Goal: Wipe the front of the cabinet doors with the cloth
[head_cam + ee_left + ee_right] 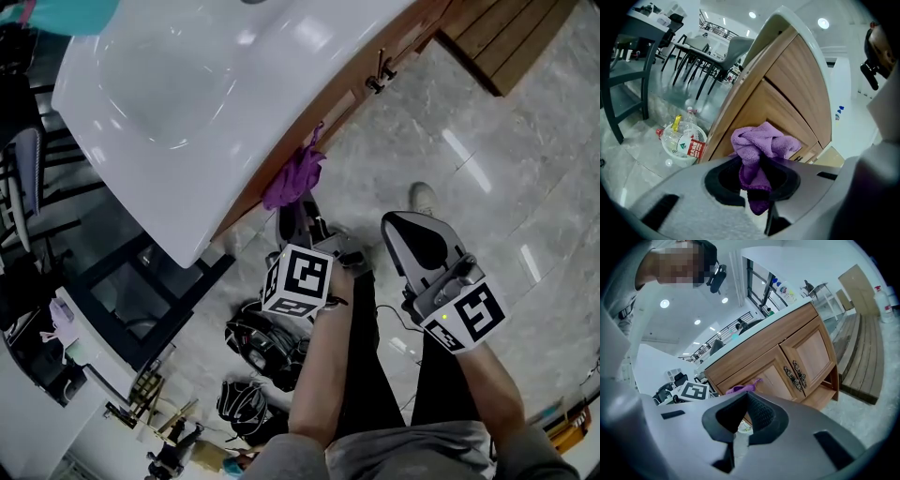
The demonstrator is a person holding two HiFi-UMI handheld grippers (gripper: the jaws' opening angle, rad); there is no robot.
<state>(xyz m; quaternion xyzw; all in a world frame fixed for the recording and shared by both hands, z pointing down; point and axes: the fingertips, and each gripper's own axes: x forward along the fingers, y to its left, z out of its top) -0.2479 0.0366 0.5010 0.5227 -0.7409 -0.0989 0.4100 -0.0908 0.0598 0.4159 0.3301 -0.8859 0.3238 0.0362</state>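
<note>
A bunched purple cloth is clamped in my left gripper, with a tail hanging down between the jaws. The cloth sits right at the wooden cabinet door just below the white countertop; I cannot tell whether they touch. My right gripper hangs to the right, back from the cabinet, shut with nothing in it. In the right gripper view the cabinet doors show dark ornate handles, with the cloth to their left.
A white basket of plastic bottles stands on the floor by the cabinet's far end, with dark chairs beyond. A wooden platform lies right of the cabinet. Bags and cables lie on the tiled floor by the person's legs.
</note>
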